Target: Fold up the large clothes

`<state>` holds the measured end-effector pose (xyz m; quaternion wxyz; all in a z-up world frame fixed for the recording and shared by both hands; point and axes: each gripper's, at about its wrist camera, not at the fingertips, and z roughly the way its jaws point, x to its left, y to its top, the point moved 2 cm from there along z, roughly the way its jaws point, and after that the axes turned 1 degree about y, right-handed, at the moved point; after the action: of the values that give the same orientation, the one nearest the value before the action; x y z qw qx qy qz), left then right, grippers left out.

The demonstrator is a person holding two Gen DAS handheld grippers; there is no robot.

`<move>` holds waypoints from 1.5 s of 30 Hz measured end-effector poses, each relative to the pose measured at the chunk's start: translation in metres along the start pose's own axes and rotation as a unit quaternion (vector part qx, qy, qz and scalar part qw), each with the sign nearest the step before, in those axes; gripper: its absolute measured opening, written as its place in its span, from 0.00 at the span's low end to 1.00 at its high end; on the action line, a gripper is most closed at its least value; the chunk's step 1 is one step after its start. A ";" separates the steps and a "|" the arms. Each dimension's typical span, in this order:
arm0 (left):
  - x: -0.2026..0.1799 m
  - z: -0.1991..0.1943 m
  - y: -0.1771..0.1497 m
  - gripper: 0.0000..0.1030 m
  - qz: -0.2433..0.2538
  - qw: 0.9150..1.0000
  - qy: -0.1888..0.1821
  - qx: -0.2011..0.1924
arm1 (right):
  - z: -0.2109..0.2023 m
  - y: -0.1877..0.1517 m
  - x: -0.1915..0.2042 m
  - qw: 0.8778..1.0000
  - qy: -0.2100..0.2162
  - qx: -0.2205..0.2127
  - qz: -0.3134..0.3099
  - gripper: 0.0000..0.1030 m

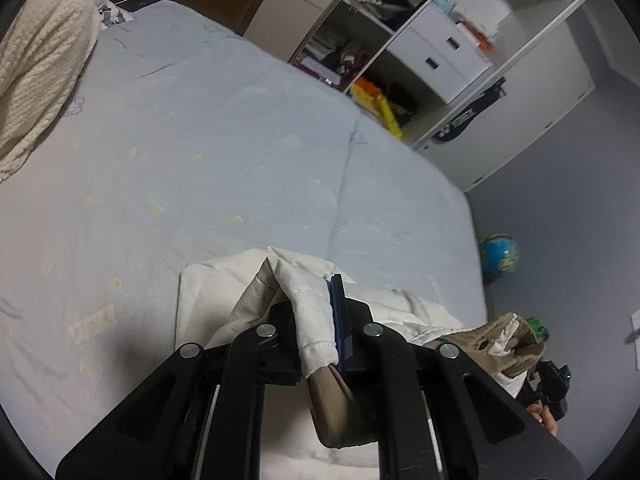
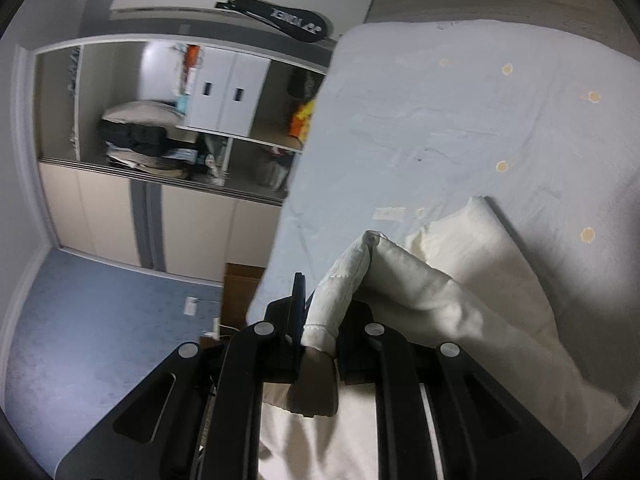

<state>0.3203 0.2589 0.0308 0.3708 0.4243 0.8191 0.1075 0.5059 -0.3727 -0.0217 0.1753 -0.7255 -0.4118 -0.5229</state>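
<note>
one cream garment lies on one pale blue bed. two grippers, left gripper and right gripper, are each clamped nearly closed on its hem.

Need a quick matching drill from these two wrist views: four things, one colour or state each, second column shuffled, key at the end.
Things:
1. garment
2. bed sheet
3. globe
4. racket bag

Colour or state:
A. black, lying on top of the wardrobe
B. cream, pinched in both grippers
C. blue, standing on the floor
D. pale blue with small yellow dots

Pairs: 1-B, 2-D, 3-C, 4-A

The left gripper and right gripper are each shut on an edge of the garment above the bed.
</note>
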 end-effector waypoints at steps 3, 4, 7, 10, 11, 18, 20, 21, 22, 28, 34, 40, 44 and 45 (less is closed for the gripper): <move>0.004 0.020 0.003 0.11 0.001 1.000 0.015 0.010 | 0.015 0.002 -0.011 1.000 -0.026 0.000 -0.006 0.10; 0.006 0.028 0.003 0.11 0.000 1.000 0.023 0.015 | 0.021 0.003 -0.015 0.999 -0.036 0.001 -0.009 0.10; 0.012 0.047 0.003 0.11 -0.013 0.999 0.041 0.027 | 0.037 0.004 -0.029 0.998 -0.057 0.009 -0.006 0.09; 0.015 0.067 0.002 0.11 -0.010 0.997 0.063 0.040 | 0.050 0.006 -0.042 0.997 -0.080 0.019 -0.015 0.09; 0.015 0.071 0.002 0.11 -0.006 0.997 0.069 0.042 | 0.054 0.006 -0.046 0.996 -0.088 0.023 -0.019 0.09; 0.033 0.110 -0.013 0.12 -0.009 0.993 0.092 0.074 | 0.081 0.004 -0.063 0.991 -0.120 0.042 -0.041 0.06; 0.039 0.118 -0.021 0.12 -0.011 0.993 0.091 0.077 | 0.088 0.004 -0.064 0.990 -0.126 0.044 -0.050 0.05; 0.039 0.119 -0.024 0.12 -0.013 0.993 0.091 0.077 | 0.091 0.003 -0.066 0.989 -0.128 0.045 -0.054 0.05; 0.040 0.121 -0.025 0.12 -0.016 0.993 0.090 0.078 | 0.093 0.003 -0.068 0.989 -0.130 0.046 -0.057 0.05; 0.046 0.128 -0.032 0.12 -0.026 0.993 0.080 0.079 | 0.103 -0.001 -0.073 0.985 -0.148 0.051 -0.075 0.03; 0.044 0.131 -0.036 0.12 -0.015 0.994 0.079 0.079 | 0.107 -0.003 -0.072 0.983 -0.155 0.055 -0.084 0.04; 0.048 0.100 -0.023 0.38 -0.036 0.997 0.013 0.074 | 0.092 0.007 -0.065 0.992 -0.099 0.075 -0.037 0.29; 0.032 0.057 -0.010 0.85 0.002 1.000 -0.014 0.005 | 0.072 0.020 -0.053 0.997 -0.046 0.055 0.002 0.62; 0.029 0.049 -0.006 0.87 0.009 1.000 -0.018 -0.010 | 0.067 0.022 -0.051 0.998 -0.035 0.045 0.012 0.63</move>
<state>0.3403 0.2706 -0.0219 0.3885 0.4301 0.8073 0.1116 0.5585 -0.3615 -0.0896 0.1992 -0.7399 -0.4318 -0.4758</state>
